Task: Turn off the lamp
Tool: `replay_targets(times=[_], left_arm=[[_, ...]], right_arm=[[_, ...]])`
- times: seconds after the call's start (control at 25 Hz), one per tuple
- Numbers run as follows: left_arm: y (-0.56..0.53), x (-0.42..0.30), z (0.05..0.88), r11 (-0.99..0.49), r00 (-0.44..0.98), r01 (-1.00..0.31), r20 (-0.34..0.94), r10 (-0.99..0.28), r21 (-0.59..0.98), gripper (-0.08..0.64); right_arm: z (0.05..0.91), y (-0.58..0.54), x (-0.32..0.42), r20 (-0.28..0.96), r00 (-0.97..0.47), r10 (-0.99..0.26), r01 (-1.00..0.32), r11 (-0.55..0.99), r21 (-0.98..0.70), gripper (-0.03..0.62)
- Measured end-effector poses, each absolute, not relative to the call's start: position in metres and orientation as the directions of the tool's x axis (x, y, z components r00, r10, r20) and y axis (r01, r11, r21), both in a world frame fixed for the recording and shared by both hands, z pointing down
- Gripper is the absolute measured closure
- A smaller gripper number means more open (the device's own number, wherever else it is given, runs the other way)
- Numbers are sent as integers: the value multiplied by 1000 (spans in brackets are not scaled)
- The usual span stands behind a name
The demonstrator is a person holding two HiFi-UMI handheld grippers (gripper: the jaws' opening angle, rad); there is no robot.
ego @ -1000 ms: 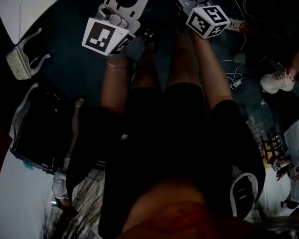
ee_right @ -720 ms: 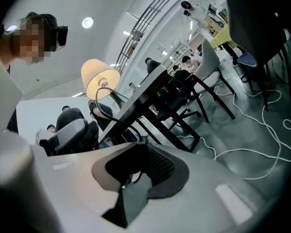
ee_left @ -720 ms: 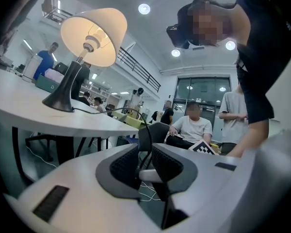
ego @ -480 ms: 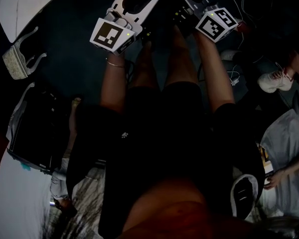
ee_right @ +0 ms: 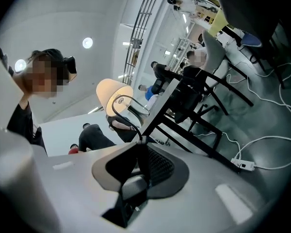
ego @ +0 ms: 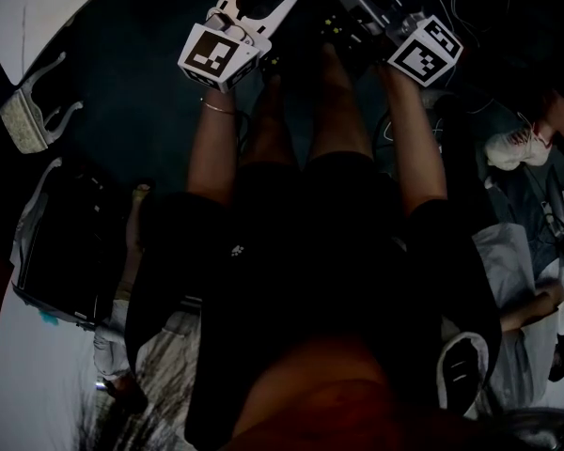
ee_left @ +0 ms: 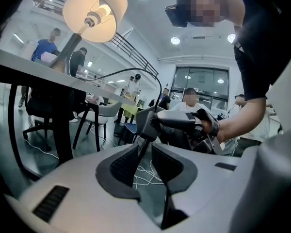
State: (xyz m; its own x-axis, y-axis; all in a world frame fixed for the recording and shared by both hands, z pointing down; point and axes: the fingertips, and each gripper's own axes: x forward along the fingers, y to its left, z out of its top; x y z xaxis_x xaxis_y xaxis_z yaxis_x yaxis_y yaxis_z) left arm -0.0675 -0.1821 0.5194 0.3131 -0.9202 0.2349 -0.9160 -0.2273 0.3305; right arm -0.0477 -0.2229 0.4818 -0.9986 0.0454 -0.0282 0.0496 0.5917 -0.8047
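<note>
Now: glowing cone-shaded lamp (ee_left: pixel 94 11), thin black cord (ee_left: pixel 117 73).
Right gripper (ee_right: pixel 138 152) pinches the cord; left gripper (ee_left: pixel 142 152) keeps ribbed pads (ee_left: pixel 126 161) apart around it, below the flat tabletop (ee_left: pixel 34 67).

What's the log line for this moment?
lamp: lit | right hand-held gripper: shut on cord | left hand-held gripper: open, cord between jaws
</note>
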Motion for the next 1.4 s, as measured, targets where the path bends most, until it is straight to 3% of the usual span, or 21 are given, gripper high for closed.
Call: replay_targets(times=[0.32,0.52,0.92,1.4], left_arm=[[-184,-65,517,-241,323,-913,221,-920,330,489],[-183,-59,518,-262,329,-927,248,-911,268,540],[-177,-50,520,-263,333,-929,284,-899,260,543],[-178,-40,522,-273,354,-919,291,-889,283,543]], right_arm=[[479,-218,-49,-60,-997,54,80,558,-826,531],[481,-219,-48,-61,-997,37,71,564,-822,530],[488,-223,-46,-26,-1000,-5,18,593,-805,512],[488,-220,-48,-55,-998,7,50,552,-832,500]])
